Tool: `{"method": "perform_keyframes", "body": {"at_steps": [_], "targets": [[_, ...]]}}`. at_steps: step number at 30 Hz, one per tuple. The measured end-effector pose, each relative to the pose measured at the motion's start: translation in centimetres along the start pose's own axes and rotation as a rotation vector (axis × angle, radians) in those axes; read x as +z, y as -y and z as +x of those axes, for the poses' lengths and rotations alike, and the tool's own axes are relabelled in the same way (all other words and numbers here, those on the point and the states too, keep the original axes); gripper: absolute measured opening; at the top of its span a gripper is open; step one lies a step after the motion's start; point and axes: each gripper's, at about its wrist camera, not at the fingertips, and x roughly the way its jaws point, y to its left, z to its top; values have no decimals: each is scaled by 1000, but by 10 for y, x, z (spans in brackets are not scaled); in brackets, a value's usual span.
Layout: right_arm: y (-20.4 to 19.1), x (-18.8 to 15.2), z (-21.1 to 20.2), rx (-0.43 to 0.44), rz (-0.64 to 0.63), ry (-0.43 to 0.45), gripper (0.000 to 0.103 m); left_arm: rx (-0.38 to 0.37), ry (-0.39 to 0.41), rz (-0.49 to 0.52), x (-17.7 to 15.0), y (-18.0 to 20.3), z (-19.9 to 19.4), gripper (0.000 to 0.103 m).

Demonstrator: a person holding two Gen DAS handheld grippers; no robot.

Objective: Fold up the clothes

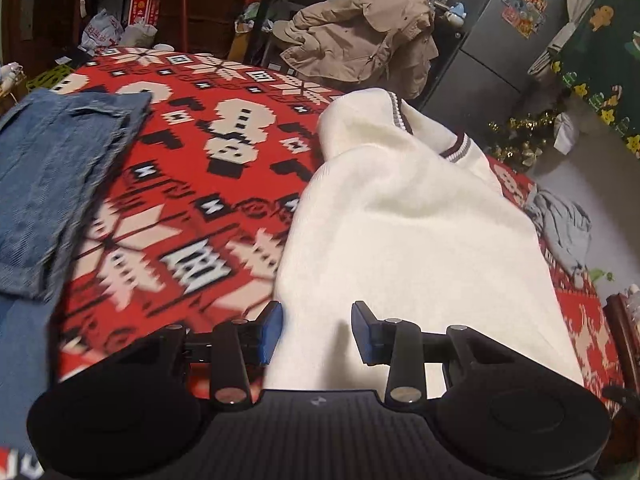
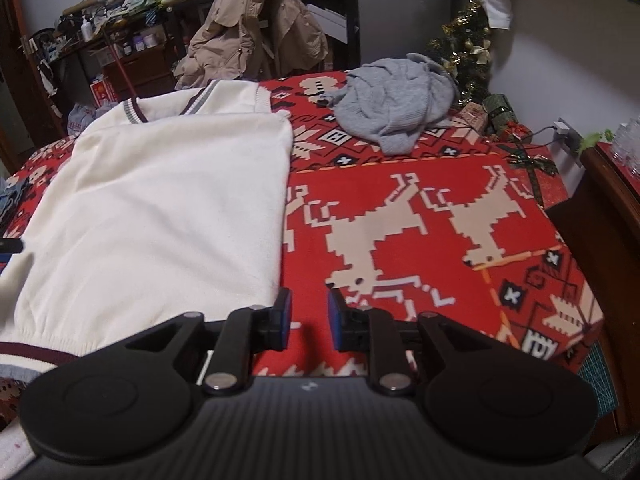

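Left gripper [image 1: 316,332]: we hold it spread, empty, over the white sweater's [image 1: 404,232] near edge.
Right gripper [image 2: 309,326]: we hold it spread, empty, beside the sweater's right edge.
White sweater: flat on our red blanket [image 2: 420,216].
Jeans [image 1: 52,168]: left of it.

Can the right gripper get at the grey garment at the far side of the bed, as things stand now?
Probably yes. The right gripper is open and holds nothing, and only bare red blanket lies between it and the crumpled grey garment. It lies far off, so a long reach forward seems needed.

Left claw [image 1: 316,330] open over white sweater [image 1: 404,240], jeans [image 1: 52,184] on red blanket [image 1: 200,152]
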Motion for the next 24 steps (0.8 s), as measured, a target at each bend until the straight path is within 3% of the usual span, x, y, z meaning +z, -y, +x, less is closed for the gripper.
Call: {"method": "perform_keyframes", "body": {"at_steps": [2,3,4,10,15,20,24], "targets": [[3,-1,-5,-3,4,2,23,8,12,12,5,3,9,24],[3,-1,-5,-4,2,2,23,22,12,24,7,7,12,5],[2,0,-5,-2,1,2,23,41,15,38,9,11,13,5],[-5,3,1,16,-16,-7,23,-49,91,197,0,63,-16,5],[-6,0,8,31,-29,-27,23,-73,66,335,-17,105,-4,5],[1,-2,2,28,-9,-17,23,-124,6,293,-28,117,22,5],[14,-7,1,19,28,-30,23,-118,-42,324,-38,129,32,6]]}}
